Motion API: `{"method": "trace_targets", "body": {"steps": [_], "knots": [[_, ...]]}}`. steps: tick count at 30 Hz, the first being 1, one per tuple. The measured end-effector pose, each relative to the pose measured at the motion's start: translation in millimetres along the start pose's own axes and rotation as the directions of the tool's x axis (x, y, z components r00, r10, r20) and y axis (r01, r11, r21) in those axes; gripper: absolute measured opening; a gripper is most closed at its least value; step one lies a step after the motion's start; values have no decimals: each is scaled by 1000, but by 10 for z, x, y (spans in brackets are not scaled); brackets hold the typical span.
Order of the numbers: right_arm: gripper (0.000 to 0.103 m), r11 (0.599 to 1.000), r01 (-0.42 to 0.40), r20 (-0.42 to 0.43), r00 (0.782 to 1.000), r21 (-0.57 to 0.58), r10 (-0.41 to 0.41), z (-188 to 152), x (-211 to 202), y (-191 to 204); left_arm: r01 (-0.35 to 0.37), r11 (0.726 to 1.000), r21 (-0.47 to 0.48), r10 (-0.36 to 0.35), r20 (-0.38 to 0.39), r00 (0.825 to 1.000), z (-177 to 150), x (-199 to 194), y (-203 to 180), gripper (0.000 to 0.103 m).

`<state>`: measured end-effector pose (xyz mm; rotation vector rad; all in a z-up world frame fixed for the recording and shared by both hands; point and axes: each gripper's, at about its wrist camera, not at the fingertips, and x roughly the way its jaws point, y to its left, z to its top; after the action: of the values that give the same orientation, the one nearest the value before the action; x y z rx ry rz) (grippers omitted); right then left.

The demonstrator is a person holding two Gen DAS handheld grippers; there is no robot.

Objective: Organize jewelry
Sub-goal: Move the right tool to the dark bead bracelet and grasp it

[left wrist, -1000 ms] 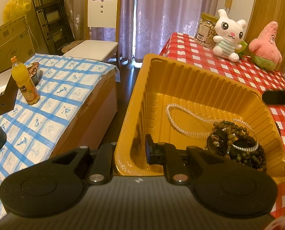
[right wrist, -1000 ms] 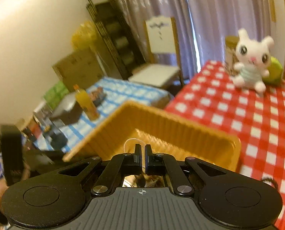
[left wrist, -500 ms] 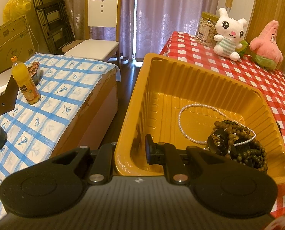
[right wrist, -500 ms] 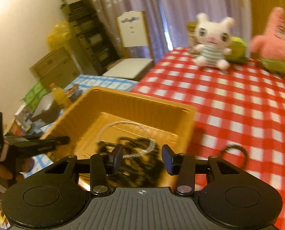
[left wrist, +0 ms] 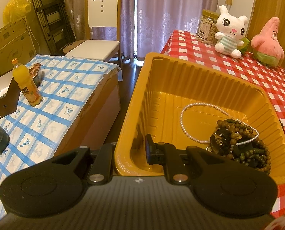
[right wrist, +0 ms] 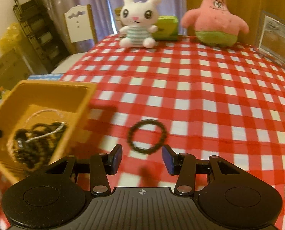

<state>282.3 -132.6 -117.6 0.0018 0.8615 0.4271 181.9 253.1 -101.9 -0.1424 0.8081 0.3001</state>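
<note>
A yellow plastic tray (left wrist: 209,72) sits at the edge of the red checked table. It holds a white pearl necklace (left wrist: 188,113) and a heap of dark bead bracelets (left wrist: 244,143). My left gripper (left wrist: 131,151) is shut on the tray's near wall, one finger inside and one outside. In the right wrist view the tray (right wrist: 79,103) is at the left. A dark bead bracelet (right wrist: 147,136) lies on the cloth just ahead of my right gripper (right wrist: 142,158), which is open and empty.
A white bunny plush (right wrist: 136,25), a pink star plush (right wrist: 213,19), a green item (right wrist: 166,27) and a framed picture (right wrist: 276,38) stand at the table's far side. A nut jar (left wrist: 207,26) is beside the bunny. A low blue-checked table (left wrist: 52,99) with an orange bottle (left wrist: 26,82) is at the left.
My right gripper opened and let the pearl necklace drop into the tray, then swung right over the cloth to the loose dark bracelet. My left gripper kept its hold on the tray.
</note>
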Motion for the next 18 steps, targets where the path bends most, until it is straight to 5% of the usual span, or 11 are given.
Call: {"method": "trace_targets", "body": {"steps": [5,9,18], "knots": [[46,999,27,3,1000,-38,-27,56,178,-95,-9,1000,0,9,-5,1000,-4,10,-14,13],[29,999,19,-9,1000,-45,-19,129,358,-160,-12,1000,-6,12,-4,1000,-2,8,-21,13],[15,995,0,-30,1000,-99,-3,208,582,-236,-17,1000,-13,17,-5,1000,10,23,-23,14]]}}
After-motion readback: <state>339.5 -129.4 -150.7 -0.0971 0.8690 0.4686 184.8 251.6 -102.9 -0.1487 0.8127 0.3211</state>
